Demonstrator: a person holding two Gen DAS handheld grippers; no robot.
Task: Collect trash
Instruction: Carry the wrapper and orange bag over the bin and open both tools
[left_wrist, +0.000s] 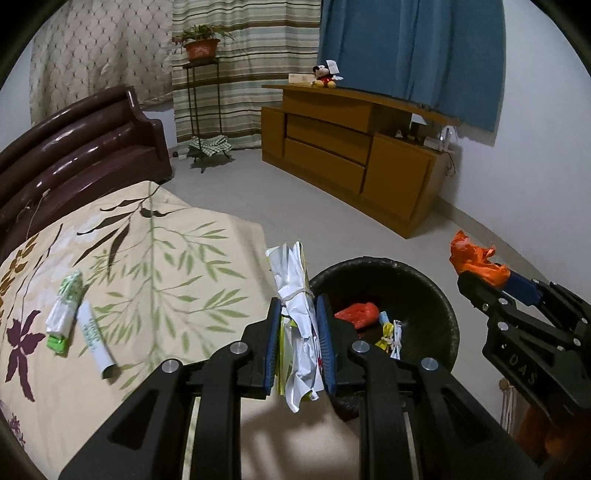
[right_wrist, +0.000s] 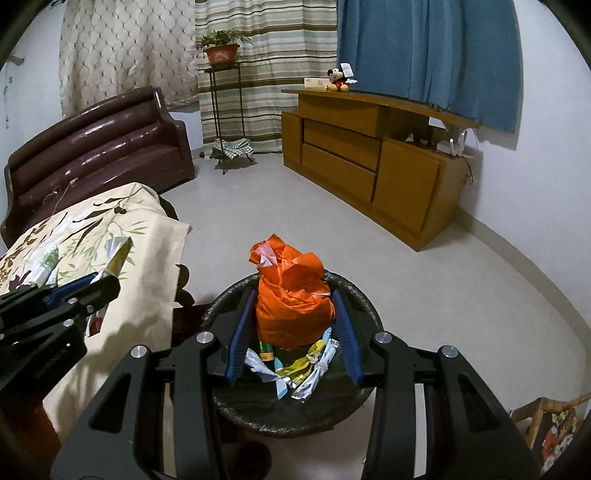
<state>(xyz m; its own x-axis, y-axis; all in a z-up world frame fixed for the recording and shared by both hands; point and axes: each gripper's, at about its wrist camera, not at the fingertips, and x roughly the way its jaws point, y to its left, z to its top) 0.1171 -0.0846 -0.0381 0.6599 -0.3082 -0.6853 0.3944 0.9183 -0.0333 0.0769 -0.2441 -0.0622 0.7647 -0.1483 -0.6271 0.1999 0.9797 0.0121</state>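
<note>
On the far left of the tabletop, lying on the leaf-print cloth (left_wrist: 155, 266), we see two pieces of trash not yet collected: a green-and-white wrapper (left_wrist: 64, 310) and, just beside it, a white paper tube (left_wrist: 95, 338). Both look light and soft; we would pinch each across its middle, where it is fullest, since flat ends could slide out of the pads.

Next, our left tool (left_wrist: 297, 332) is clamped on a tied bundle of crumpled paper (left_wrist: 293, 295), held at its banded waist just short of the black bin (left_wrist: 448, 317). Paper crushes but grips well, so we judge this hold secure.

Further right, the bin already contains a red scrap and small knotted wrappers.

Our right tool (right_wrist: 293, 321) grips a knotted orange plastic bag (right_wrist: 291, 295) above the bin's mouth. The film looks slick and springy, so we think it could slip; holding the bulging body, as now, seems safer than the loose top.
</note>
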